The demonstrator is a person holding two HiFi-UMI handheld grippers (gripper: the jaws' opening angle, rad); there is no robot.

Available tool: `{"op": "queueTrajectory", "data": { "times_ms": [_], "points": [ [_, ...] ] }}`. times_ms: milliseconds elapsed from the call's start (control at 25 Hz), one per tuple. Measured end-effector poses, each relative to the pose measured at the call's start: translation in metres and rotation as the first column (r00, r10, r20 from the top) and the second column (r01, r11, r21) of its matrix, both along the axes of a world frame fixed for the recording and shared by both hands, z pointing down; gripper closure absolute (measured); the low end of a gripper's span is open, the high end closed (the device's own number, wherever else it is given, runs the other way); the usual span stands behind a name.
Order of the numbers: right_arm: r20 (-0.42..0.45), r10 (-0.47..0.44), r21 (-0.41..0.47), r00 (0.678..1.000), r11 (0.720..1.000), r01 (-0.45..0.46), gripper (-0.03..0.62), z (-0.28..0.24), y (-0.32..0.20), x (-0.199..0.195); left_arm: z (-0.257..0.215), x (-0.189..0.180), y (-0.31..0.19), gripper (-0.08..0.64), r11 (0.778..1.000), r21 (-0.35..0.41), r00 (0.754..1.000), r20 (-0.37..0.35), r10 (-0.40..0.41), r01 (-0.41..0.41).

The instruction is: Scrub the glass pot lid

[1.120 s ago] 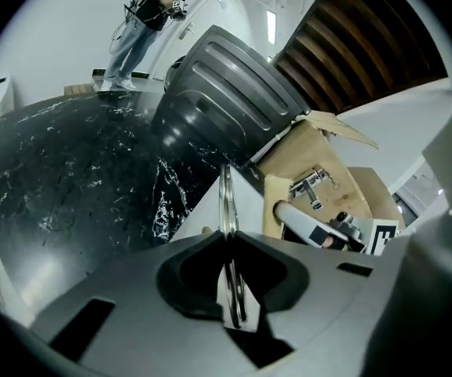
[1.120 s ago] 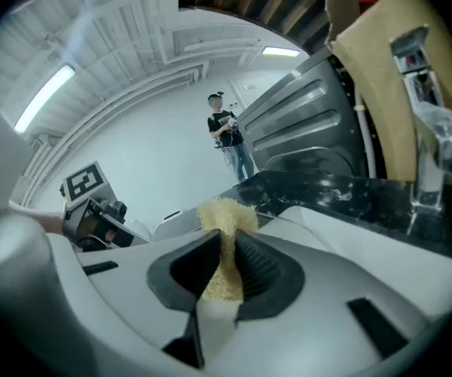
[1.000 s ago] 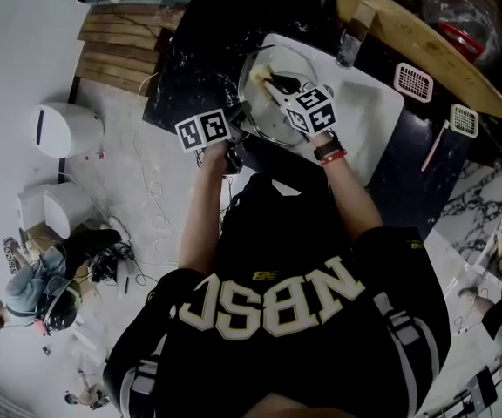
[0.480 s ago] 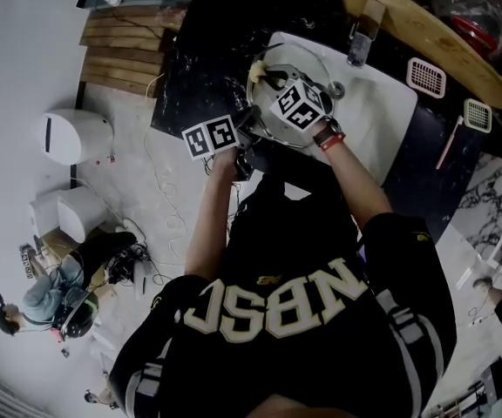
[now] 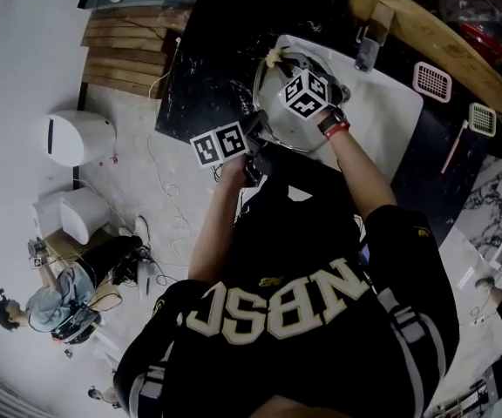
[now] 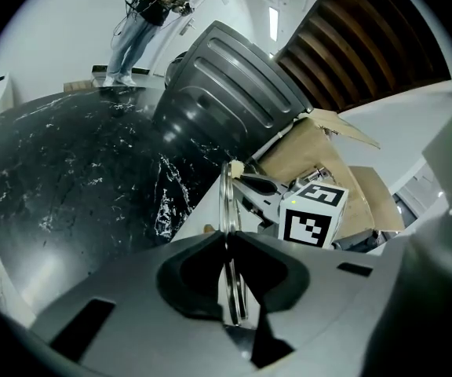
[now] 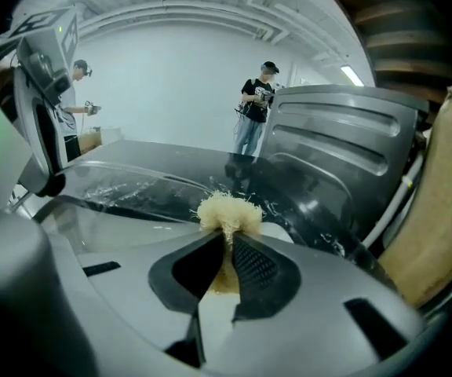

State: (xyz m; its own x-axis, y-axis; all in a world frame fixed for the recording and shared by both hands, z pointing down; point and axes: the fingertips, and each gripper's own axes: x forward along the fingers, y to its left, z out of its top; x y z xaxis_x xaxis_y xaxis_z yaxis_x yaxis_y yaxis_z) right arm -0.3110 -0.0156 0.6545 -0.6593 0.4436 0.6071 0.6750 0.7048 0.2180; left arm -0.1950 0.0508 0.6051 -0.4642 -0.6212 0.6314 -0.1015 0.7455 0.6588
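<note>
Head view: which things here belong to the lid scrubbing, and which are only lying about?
In the job: glass pot lid, clamped in the left tool; pale scrub pad, clamped in the right tool.
Lying about: white grid piece, wooden slats, grey bin.

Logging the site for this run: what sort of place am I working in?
Probably a mock kitchen station in a lab or studio hall, not a home: a white sink set in a black marbled counter, loose cables on the pale floor, and a bystander handling equipment nearby.
</note>
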Motion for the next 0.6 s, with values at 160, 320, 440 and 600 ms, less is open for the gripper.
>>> {"op": "queueTrajectory", "data": {
  "times_ms": [160, 320, 440, 600],
  "points": [
    [-0.022, 0.063, 0.041, 0.998, 0.997, -0.062, 0.549, 0.020, -0.021, -0.010, 0.001, -0.001, 0.000, 0.500, 1.000, 0.001, 1.000, -0.002, -0.002, 0.002],
    [-0.056, 0.114, 0.096, 0.992, 0.990, -0.108, 0.549, 0.041, -0.043, -0.016, 0.000, 0.000, -0.002, 0.500, 1.000, -0.007, 1.000, -0.002, 0.004, -0.004],
    [-0.049, 0.127, 0.154, 0.991, 0.981, -0.118, 0.551, 0.052, -0.060, -0.020, -0.001, -0.001, -0.004, 0.500, 1.000, 0.005, 1.000, 0.000, 0.009, -0.009],
    [-0.071, 0.120, 0.228, 0.990, 0.968, -0.101, 0.551, 0.071, -0.075, -0.012, 0.000, 0.001, -0.002, 0.500, 1.000, -0.004, 1.000, -0.002, 0.005, -0.005]
  ]
}}
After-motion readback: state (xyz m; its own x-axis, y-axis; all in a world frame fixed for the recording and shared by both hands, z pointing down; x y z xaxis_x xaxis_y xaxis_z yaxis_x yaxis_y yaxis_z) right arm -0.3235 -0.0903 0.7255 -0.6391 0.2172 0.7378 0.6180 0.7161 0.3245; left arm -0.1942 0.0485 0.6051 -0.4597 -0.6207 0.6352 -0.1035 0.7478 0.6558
